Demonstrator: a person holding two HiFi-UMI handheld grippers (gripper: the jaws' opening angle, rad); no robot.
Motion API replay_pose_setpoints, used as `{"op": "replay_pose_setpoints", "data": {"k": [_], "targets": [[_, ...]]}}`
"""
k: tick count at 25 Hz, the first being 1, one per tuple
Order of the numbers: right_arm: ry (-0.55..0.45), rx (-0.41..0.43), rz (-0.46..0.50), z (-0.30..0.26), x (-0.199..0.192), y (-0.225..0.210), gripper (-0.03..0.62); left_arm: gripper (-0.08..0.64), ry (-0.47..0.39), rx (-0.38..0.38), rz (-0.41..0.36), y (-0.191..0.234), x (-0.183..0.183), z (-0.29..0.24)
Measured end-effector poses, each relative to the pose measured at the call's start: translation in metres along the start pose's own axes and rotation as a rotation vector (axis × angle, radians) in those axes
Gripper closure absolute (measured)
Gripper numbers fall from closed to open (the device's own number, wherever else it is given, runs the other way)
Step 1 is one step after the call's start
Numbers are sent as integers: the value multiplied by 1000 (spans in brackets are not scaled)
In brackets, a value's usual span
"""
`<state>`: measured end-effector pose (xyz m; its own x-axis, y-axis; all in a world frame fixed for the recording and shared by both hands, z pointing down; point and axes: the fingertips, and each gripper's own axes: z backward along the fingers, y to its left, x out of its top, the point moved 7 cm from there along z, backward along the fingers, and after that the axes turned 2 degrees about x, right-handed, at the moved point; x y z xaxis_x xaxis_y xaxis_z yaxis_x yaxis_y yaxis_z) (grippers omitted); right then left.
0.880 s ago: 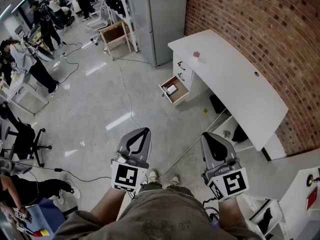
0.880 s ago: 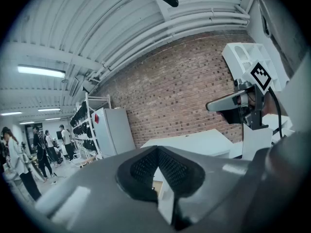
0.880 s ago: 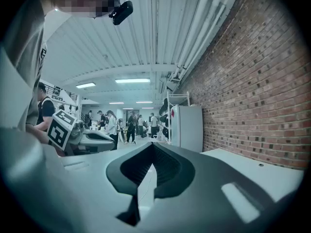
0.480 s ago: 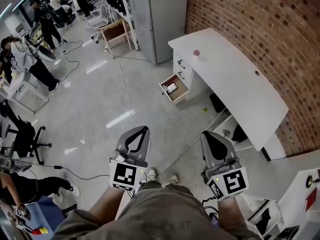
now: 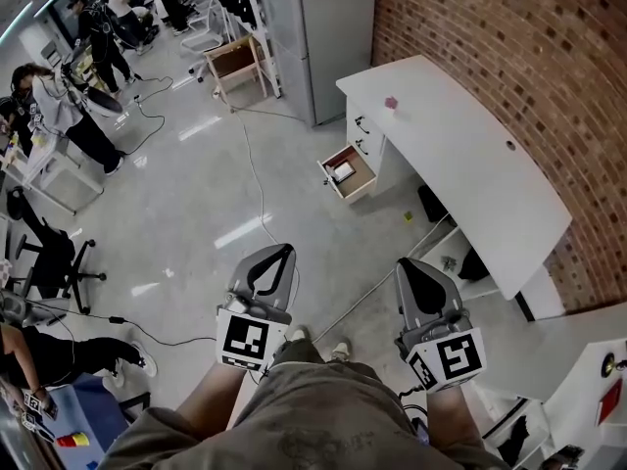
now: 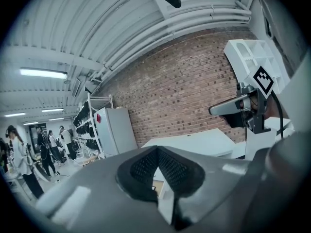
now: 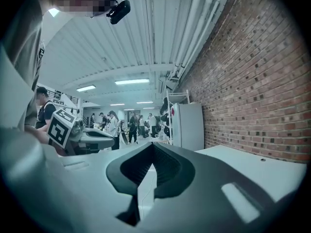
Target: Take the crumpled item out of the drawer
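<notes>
The open drawer (image 5: 350, 172) juts out of the white desk (image 5: 460, 155) far ahead on the floor, in the head view. A small pale item (image 5: 341, 172) lies inside it; its shape is too small to tell. Both grippers are held low in front of me, well short of the drawer. My left gripper (image 5: 287, 254) is shut with nothing in it, and its jaw tips meet in the left gripper view (image 6: 156, 148). My right gripper (image 5: 404, 263) is shut and empty too, its tips touching in the right gripper view (image 7: 153, 144).
A brick wall (image 5: 509, 37) runs behind the desk, and a small pink object (image 5: 391, 102) sits on its top. A grey cabinet (image 5: 328, 27) stands beyond it. A cable (image 5: 257, 189) crosses the floor. People (image 5: 69, 116), a wooden cart (image 5: 238, 65) and an office chair (image 5: 49, 262) are at the left.
The desk and drawer have shifted slightly right in the head view as I step. Both grippers stay shut in much the same place.
</notes>
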<state>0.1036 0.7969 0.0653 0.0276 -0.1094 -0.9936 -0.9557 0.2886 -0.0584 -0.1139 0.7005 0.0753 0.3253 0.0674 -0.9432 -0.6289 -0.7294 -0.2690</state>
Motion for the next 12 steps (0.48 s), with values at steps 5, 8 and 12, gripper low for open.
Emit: {"op": "replay_pose_setpoints", "data": {"k": [5,8,12], "targets": [[-44,-29,-40,13,1,-5,515,560,1,14,10,-11,0,9],[-74,-47,-48,19,4,-5,358,560,5,22,12,-13,0,16],[-66,-43,-28,18,4,-10,356,560,15,26,20,-14,-3,13]]}}
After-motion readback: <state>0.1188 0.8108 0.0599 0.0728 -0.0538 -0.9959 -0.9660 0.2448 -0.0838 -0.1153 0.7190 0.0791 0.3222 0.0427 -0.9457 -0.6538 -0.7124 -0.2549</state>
